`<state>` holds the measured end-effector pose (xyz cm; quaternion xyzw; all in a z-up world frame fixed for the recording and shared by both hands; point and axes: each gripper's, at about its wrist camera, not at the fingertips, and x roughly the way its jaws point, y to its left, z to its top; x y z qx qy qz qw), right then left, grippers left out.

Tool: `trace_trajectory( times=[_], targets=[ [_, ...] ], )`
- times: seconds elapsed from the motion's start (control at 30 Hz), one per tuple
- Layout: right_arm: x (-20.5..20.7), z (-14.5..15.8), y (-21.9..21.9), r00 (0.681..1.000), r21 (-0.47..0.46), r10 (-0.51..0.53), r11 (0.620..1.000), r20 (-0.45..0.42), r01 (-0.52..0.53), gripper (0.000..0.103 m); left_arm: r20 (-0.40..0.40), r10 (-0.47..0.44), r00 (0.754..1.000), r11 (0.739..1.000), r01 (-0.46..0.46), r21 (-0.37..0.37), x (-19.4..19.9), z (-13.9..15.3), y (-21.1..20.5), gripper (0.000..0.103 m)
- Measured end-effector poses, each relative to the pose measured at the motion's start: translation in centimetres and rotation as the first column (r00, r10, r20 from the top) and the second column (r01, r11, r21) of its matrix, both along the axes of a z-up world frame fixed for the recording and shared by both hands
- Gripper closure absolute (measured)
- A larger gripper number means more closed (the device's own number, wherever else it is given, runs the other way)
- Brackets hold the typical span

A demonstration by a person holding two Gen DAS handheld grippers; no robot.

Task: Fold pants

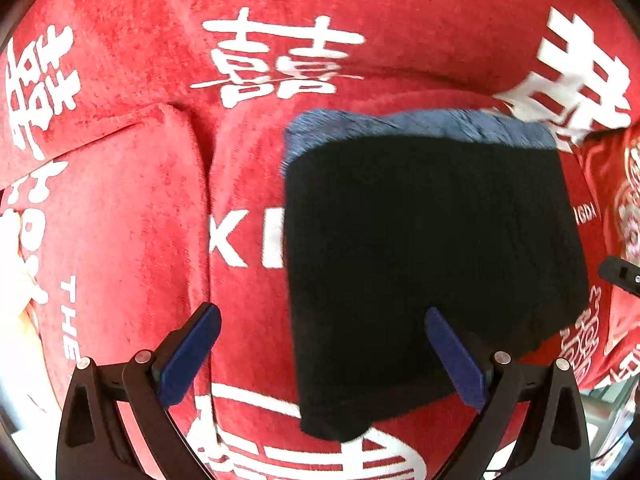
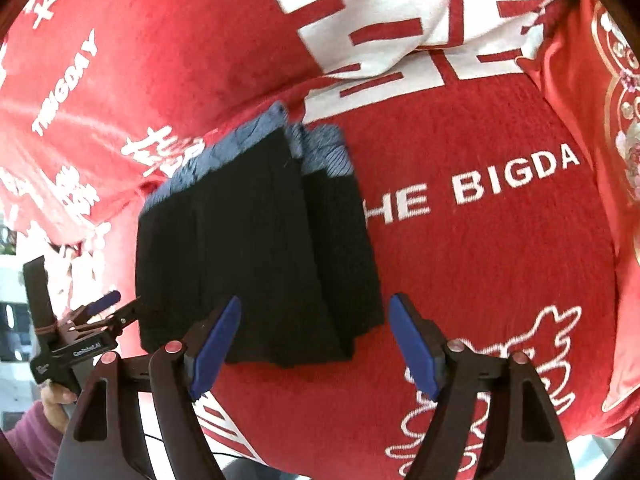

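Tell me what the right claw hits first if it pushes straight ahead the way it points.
Probably the pants. The right claw is open just off their near edge, its left finger over the black fabric, its right finger over the red cover. Depth is unclear.

The pants are black, folded into a dark block, with a band of blue-grey fabric showing along their far edge. Under and around the pants lies a red plush cover printed with large white Chinese characters and white Latin capitals; beside the pants the letters read "HE BIGDA" in the right wrist view. To the right of the pants, a smoother red cloth carries a round gold and pink ornament. The left tongs and the right tongs both have black arms and dark blue pads.
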<state>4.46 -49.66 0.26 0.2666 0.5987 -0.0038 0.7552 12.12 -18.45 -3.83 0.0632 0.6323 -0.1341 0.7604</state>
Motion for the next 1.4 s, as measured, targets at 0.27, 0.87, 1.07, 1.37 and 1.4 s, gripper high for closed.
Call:
trace_trajectory(
  times=[0.27,0.87,1.07,1.37,1.4],
  targets=[
    [1.9,-1.7,-2.1,0.999,0.069,0.035,0.997,-0.008,-0.035,0.021,-0.026,0.05,0.998,0.996,-0.052,-0.075,1.5,-0.7,0.7,0.001],
    [6.6,-9.2,-2.9,0.984,0.416,0.169,0.893,0.049,-0.174,0.019,-0.134,-0.051,0.99,0.948,0.006,-0.318,4.4,-5.9,-1.5,0.0],
    [6.8,-10.4,-3.1,0.989,0.481,0.137,0.864,0.058,-0.148,0.017,-0.162,-0.002,0.987,0.937,-0.055,-0.344,4.1,-6.6,-1.2,0.0],
    [6.6,-10.4,-3.2,0.991,0.459,0.134,0.88,0.01,-0.123,0.036,-0.142,0.094,0.985,0.928,-0.138,-0.345,2.9,-6.2,-1.1,0.008],
    [6.6,-10.2,-3.2,0.992,0.458,0.129,0.881,0.008,-0.118,0.041,-0.128,0.097,0.987,0.928,-0.136,-0.346,2.7,-5.9,-1.1,0.009]
  ],
)
